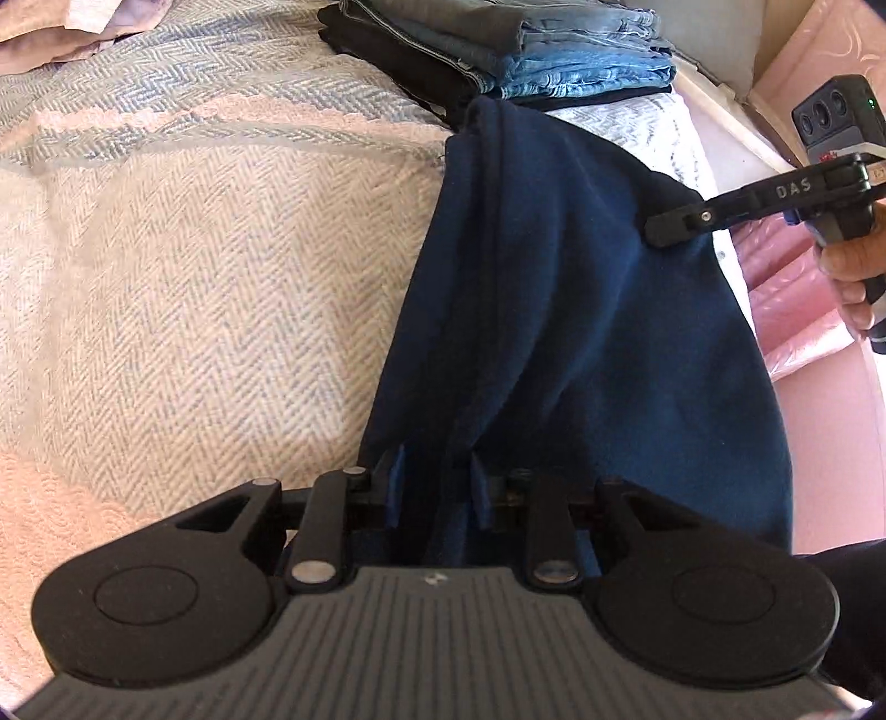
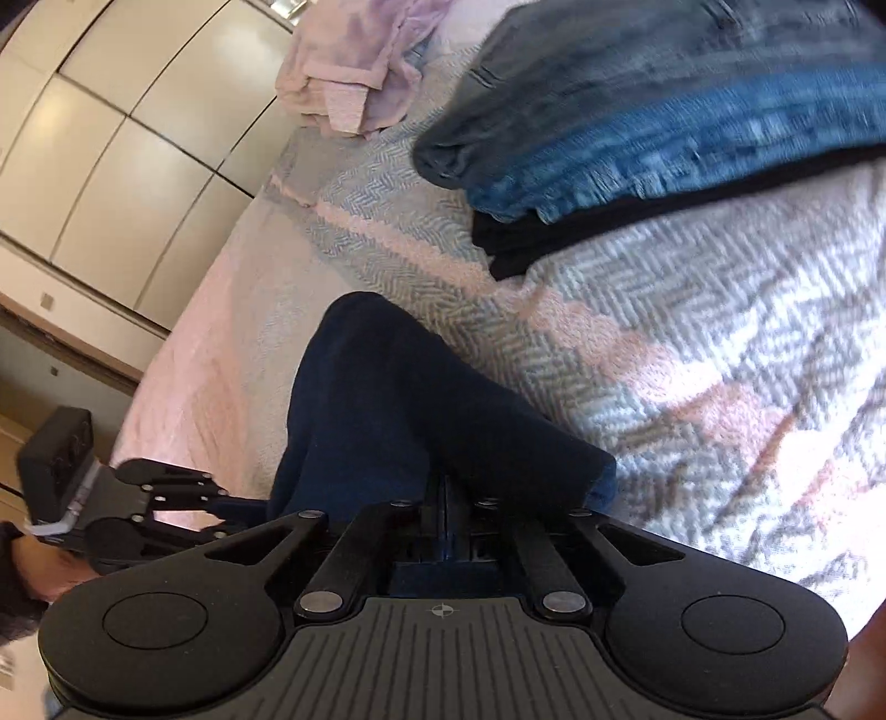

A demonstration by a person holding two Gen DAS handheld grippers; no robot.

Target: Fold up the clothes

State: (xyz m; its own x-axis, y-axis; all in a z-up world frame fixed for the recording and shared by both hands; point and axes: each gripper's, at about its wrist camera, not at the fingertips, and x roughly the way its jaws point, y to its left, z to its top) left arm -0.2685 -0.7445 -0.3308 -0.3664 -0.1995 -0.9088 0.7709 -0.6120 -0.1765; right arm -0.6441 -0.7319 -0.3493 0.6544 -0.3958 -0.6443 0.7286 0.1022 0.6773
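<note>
1. Left gripper (image 1: pixel 437 487): jaws nearly closed, pinching a bunched edge of the navy cloth (image 1: pixel 581 310).
2. Right gripper (image 2: pixel 451 509): jaws squeezed tight on another edge of the same cloth (image 2: pixel 398 410).
3. Navy cloth: lifted and stretched between both grippers, hanging in soft folds over the bed (image 1: pixel 183 266), near its right edge.
4. Folded pile (image 1: pixel 531 50) near the bed's far right corner: grey and blue jeans on top, something black at the bottom.
5. Crumpled pale purple clothes (image 2: pixel 354 61) farther back on the bed, well apart from the pile.
6. Cream cupboard doors (image 2: pixel 111 138) beside the bed.
</note>
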